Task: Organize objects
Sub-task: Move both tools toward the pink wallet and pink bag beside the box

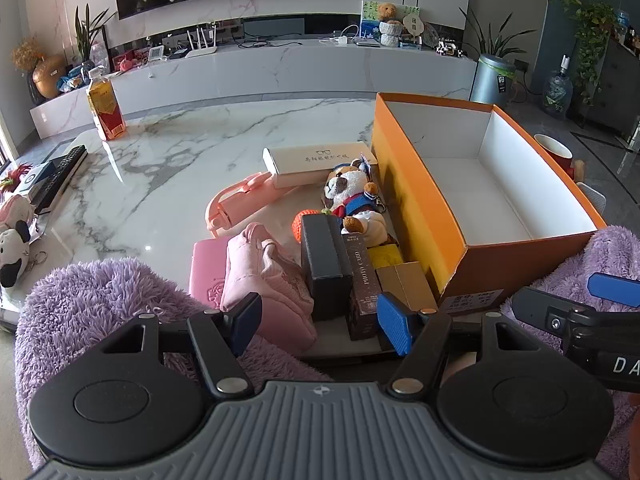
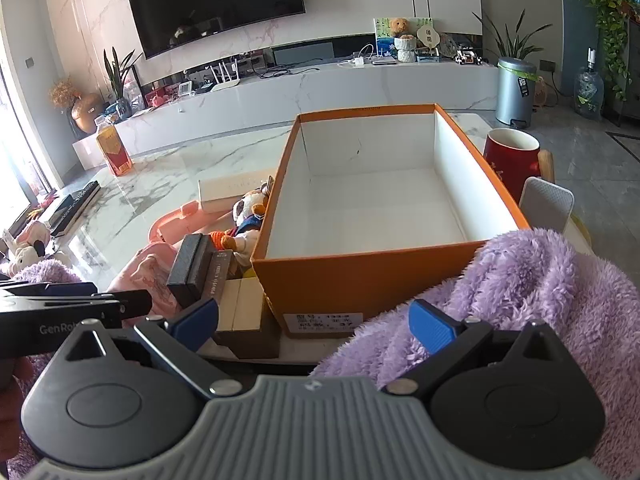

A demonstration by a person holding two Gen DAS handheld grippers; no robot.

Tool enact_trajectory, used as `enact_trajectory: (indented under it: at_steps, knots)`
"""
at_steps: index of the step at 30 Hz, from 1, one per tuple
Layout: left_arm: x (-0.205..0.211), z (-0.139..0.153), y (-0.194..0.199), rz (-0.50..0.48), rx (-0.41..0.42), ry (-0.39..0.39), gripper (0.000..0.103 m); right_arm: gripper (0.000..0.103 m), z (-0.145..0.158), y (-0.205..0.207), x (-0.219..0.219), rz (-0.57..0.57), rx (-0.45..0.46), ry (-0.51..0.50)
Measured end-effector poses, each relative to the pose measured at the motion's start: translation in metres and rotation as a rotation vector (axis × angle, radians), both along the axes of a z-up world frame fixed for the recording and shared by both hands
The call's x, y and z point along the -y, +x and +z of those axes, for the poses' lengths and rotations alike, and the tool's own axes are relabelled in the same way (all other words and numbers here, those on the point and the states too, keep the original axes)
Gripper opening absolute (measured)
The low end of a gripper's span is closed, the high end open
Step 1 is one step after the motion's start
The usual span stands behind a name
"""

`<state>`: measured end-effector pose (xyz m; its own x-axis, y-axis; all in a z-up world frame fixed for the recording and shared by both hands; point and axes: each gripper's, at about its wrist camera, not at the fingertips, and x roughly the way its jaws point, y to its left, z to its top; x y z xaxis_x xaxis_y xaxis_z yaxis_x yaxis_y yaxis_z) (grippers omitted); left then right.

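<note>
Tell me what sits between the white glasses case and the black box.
In the left wrist view, a plush dog and an orange knitted ball lie between the white glasses case and the black box.

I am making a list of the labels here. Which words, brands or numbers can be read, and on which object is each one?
"PHOTO CARD": on the brown box.
"GenRob", cut off: on the left gripper, seen from the right wrist.
"DA", cut off: on the right gripper, seen from the left wrist.
White case: glasses logo; characters too blurred.
Orange box sticker: too blurred.
Bottle label: unreadable.
</note>
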<state>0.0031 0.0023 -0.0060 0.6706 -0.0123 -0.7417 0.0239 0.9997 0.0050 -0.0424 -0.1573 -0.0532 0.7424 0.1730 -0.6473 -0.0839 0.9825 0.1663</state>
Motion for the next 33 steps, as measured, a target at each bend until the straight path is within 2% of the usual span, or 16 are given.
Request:
enact_trajectory:
  at_steps: [33]
  knots:
    - [-0.0038, -0.0001, -0.0047, -0.015, -0.004, -0.050, 0.076, 0.096, -0.0025, 0.0000, -0.0018, 0.000, -0.031, -0.013]
